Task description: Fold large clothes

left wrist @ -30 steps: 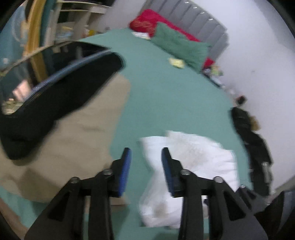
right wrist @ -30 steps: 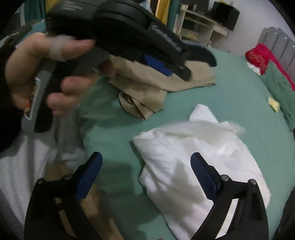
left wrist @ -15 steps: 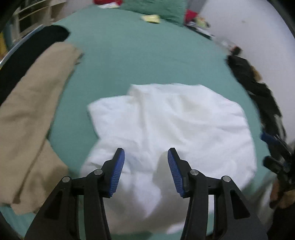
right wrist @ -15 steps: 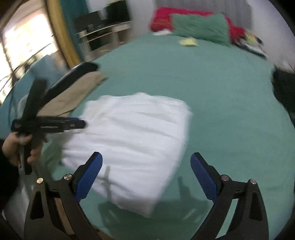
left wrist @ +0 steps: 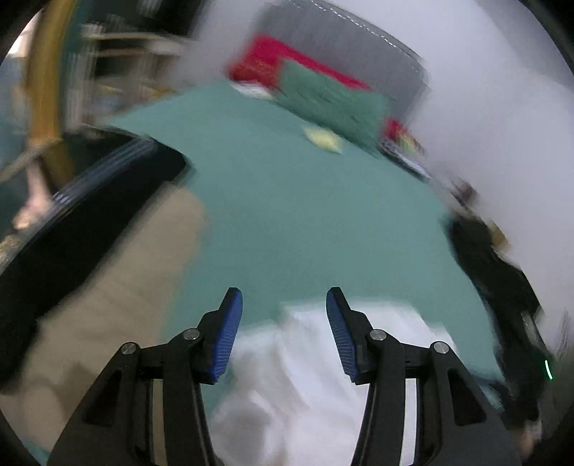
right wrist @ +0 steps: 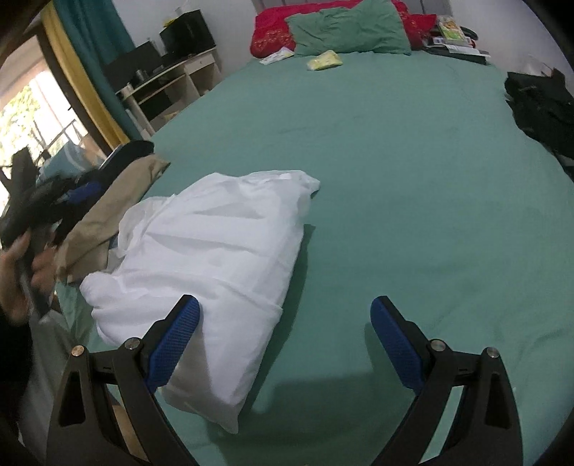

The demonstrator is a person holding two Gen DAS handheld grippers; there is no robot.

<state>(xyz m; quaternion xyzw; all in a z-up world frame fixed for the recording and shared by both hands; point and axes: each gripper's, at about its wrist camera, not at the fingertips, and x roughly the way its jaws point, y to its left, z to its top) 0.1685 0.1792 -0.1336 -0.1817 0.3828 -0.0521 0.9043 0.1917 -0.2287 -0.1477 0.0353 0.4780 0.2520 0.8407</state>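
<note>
Jaws of the left gripper (left wrist: 283, 304) have just been opening, nothing between them; the right gripper (right wrist: 285, 315) stands spread wide and empty. One folded white garment (right wrist: 215, 251) lies on the green bed (right wrist: 412, 179) below both. One tan garment (right wrist: 107, 215), seemingly trousers, lies beside it. Two pillows lean against the headboard: one green (right wrist: 348, 28), one red (right wrist: 272, 34).

Each hand-held gripper, left (left wrist: 283, 329) and right (right wrist: 285, 340), has black plastic arms with triangular cut-outs, silver pivot screws, and ridged blue fingertips (right wrist: 172, 344).
</note>
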